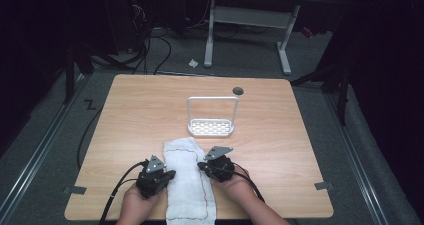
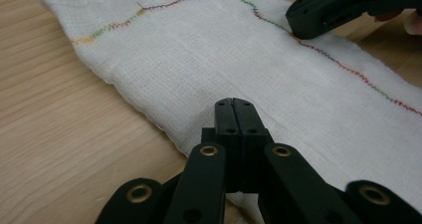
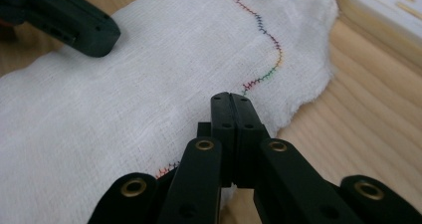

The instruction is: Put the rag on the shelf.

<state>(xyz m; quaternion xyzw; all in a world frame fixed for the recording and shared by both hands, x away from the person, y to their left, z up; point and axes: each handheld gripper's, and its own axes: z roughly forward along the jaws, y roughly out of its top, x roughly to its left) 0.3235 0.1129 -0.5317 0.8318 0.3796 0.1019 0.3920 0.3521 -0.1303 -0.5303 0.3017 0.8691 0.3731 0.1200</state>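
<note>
Cloth (image 1: 189, 182) long edges flanked: left gripper (image 1: 169, 175), right gripper (image 1: 201, 166), jaws together, empty; bare table (image 1: 280, 150) outward.

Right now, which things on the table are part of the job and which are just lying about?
In the job:
cloth, flat between the grippers
left gripper, shut, at the cloth's left edge
right gripper, shut, at its right edge

Lying about:
rack, white, beyond the cloth
table, bearing it all
</note>
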